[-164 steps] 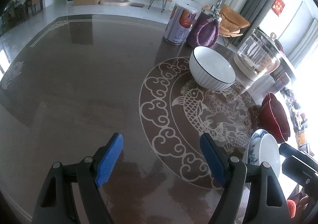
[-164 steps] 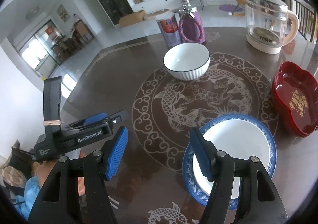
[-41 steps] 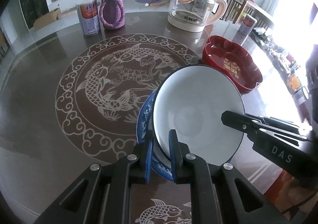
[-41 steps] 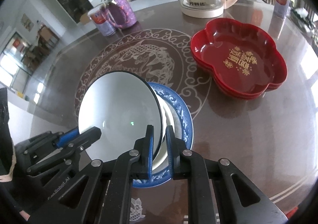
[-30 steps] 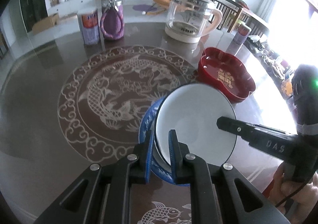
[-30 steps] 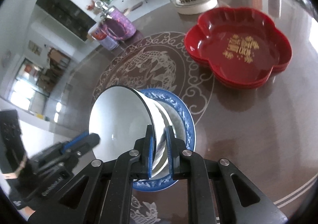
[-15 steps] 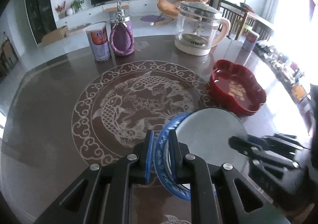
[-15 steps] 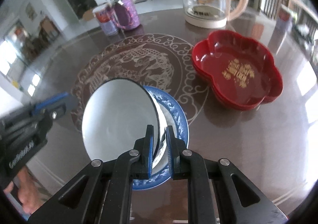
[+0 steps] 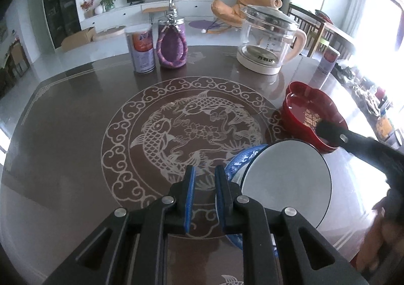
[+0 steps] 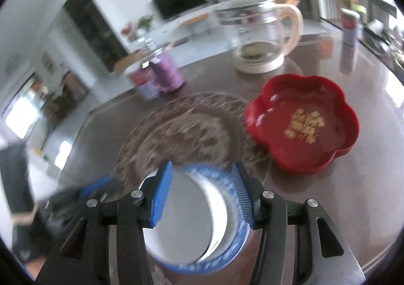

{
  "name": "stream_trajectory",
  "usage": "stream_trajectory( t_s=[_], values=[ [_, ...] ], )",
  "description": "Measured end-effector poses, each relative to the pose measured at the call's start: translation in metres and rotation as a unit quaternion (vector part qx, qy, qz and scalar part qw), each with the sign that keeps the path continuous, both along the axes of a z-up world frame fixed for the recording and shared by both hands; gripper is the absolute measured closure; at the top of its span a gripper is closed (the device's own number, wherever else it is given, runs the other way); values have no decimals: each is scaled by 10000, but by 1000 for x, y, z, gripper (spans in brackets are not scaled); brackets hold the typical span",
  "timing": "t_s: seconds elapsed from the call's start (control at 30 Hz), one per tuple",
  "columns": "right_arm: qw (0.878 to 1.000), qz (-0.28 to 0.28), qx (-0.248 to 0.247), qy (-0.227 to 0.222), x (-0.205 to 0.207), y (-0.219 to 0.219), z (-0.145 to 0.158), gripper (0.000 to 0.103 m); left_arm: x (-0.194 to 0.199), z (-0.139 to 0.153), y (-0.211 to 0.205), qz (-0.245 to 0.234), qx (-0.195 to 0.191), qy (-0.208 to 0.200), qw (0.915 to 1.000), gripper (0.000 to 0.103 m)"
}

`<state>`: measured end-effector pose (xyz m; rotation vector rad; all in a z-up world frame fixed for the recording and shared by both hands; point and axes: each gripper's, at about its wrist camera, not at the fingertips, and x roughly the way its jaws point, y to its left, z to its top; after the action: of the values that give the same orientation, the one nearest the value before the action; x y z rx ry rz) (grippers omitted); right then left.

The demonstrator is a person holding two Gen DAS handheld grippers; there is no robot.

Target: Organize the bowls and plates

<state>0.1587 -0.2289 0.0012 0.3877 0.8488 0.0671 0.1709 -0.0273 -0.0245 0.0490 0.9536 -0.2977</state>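
Both jaws differ: my left gripper [image 9: 204, 192] is nearly closed on nothing, just beside the blue plate's [image 9: 233, 165] rim; my right gripper [image 10: 202, 194] gapes wide, empty, above the white bowl [image 10: 184, 214] sitting on that plate. Bare table [image 9: 63, 158] stretches leftward; red dish [image 10: 303, 123] lies near, right.

My dark table [image 9: 63, 133] carries a blue plate [image 9: 236, 162] just ahead, red dish [image 9: 310, 113] right, kettle [image 9: 270, 42], can [image 9: 141, 48] and purple jar [image 9: 171, 45] beyond.
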Motion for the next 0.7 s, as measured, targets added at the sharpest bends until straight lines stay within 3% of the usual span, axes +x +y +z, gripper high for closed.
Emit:
stream_trajectory(
  t_s=[0.07, 0.2, 0.33, 0.47, 0.6, 0.7],
  values=[
    [9996, -93, -186, 206, 12, 1, -11, 49, -3, -1, 2, -3, 44, -3, 10000, 85],
    [9977, -169, -595, 295, 15, 10, -27, 51, -8, 0, 9, 57, 44, -77, 9999, 66],
    [9971, -103, -605, 443, 19, 10, -36, 50, -9, -2, 13, 88, 36, -74, 9999, 64],
    [9980, -241, -590, 1, 9, 8, -15, 50, -12, 1, 15, 73, 78, -194, 9998, 62],
    [9962, -170, -735, -431, -6, 11, 14, 42, -17, 5, 14, 79, 312, -468, 9984, 44],
    [9932, -21, -989, -608, -19, 16, 22, 39, -19, 8, 14, 90, 401, -599, 9974, 44]
  ],
)
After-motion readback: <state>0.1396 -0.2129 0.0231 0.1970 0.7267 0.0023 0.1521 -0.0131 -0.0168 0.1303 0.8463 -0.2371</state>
